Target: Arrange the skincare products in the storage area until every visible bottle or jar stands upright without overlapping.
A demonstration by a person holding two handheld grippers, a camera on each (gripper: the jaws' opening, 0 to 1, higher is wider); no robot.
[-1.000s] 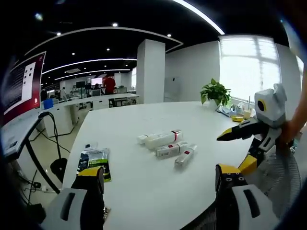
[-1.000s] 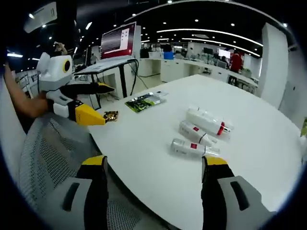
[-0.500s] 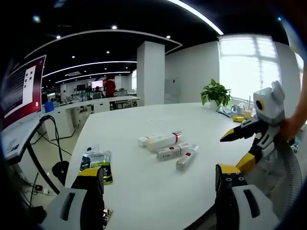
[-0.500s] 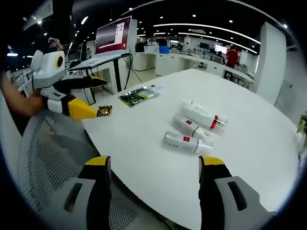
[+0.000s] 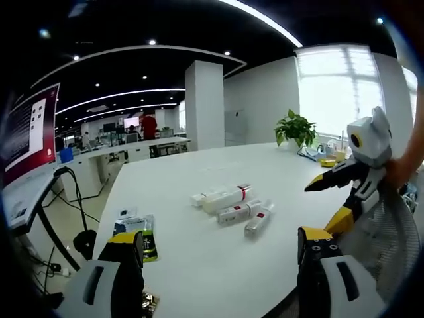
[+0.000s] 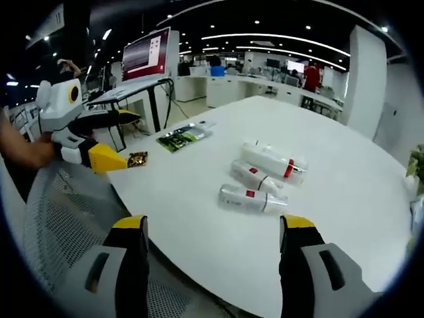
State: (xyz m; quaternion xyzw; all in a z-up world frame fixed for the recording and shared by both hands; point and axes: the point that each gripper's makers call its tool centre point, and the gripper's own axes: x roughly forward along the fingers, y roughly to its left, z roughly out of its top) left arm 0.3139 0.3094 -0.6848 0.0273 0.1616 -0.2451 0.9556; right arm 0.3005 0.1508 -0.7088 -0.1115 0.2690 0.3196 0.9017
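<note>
Three white skincare bottles with red bands lie on their sides close together on the white table (image 5: 199,265). They are a large one (image 5: 225,197) (image 6: 271,160), a middle one (image 5: 237,212) (image 6: 255,177) and a slimmer one (image 5: 258,219) (image 6: 252,199). My left gripper (image 5: 215,258) stands open near the table's edge, well short of them. It also appears in the right gripper view as the left gripper (image 6: 132,142). My right gripper (image 6: 215,242) is open too, back from the bottles, and reaches into the left gripper view as the right gripper (image 5: 318,209). Neither holds anything.
A green packet (image 5: 136,228) (image 6: 177,136) lies on the table apart from the bottles, with a small gold wrapper (image 6: 138,159) by the edge. A potted plant (image 5: 296,127) stands far off. A mesh chair (image 6: 59,225) sits below the table edge. Desks and a monitor (image 6: 146,56) lie beyond.
Both views have drifted slightly as the hands moved. The bottles lie as before, and both grippers stay open and empty.
</note>
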